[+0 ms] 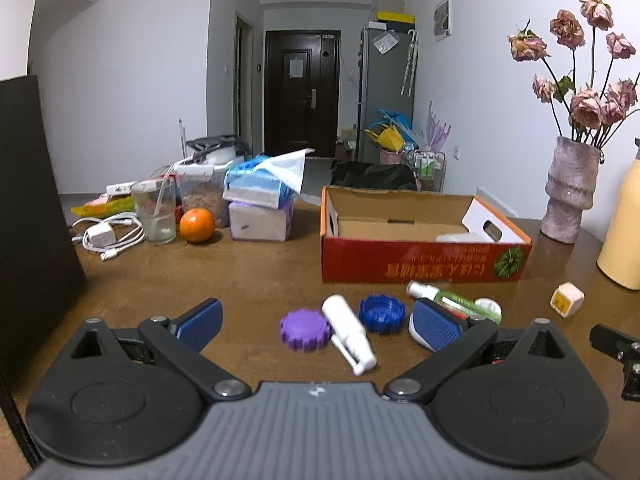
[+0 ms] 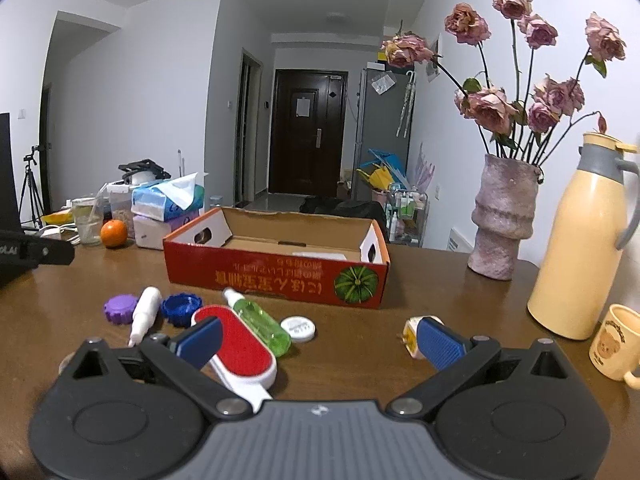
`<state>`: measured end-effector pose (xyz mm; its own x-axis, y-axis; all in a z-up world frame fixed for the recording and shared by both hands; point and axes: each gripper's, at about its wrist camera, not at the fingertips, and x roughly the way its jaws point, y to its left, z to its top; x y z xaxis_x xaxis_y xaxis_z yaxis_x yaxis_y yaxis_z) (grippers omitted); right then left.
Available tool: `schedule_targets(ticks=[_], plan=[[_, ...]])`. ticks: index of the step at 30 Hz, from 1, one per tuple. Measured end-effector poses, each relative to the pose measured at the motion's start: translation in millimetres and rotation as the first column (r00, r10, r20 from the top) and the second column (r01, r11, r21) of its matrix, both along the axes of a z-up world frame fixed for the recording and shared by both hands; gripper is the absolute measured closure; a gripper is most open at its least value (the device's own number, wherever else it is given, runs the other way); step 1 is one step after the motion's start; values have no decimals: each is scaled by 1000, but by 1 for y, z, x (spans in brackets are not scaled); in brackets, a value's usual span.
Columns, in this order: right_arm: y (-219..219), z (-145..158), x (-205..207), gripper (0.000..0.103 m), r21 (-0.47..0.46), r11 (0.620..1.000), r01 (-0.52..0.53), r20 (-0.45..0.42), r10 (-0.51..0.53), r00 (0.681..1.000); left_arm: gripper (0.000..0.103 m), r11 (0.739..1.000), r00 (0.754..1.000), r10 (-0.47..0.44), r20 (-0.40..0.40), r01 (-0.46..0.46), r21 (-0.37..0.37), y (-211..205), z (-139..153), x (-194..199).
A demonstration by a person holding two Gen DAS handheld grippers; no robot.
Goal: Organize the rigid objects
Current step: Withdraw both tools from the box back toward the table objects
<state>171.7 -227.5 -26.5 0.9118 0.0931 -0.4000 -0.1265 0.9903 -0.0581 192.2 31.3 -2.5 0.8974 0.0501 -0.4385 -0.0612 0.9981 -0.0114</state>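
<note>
A red cardboard box (image 1: 424,268) (image 2: 276,276) stands open on the brown table. In front of it lie a purple cap (image 1: 304,329) (image 2: 119,308), a white spray bottle (image 1: 349,334) (image 2: 143,314), a blue cap (image 1: 382,313) (image 2: 181,308), a green bottle (image 1: 448,300) (image 2: 260,322), a white lid (image 2: 298,328), a red lint brush (image 2: 236,344) and a small cream cube (image 1: 566,299) (image 2: 412,340). My left gripper (image 1: 318,324) is open above the caps and spray bottle. My right gripper (image 2: 320,340) is open, low over the table, empty.
Tissue packs (image 1: 258,204), an orange (image 1: 197,225), a glass (image 1: 155,210) and a charger cable (image 1: 110,236) sit at the far left. A pink vase of roses (image 2: 502,220), a cream thermos (image 2: 580,256) and a mug (image 2: 616,340) stand at the right.
</note>
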Motion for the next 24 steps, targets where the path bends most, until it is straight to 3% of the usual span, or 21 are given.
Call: schedule_targets(ticks=[12, 24], plan=[[5, -14, -30, 0, -26, 1000, 17, -23, -17, 1000, 0, 1000, 999, 11, -38, -11, 0, 10, -15, -31], [5, -35, -29, 0, 1, 1000, 22, -65, -22, 998, 0, 1000, 983, -6, -181, 8, 12, 11, -55, -19]])
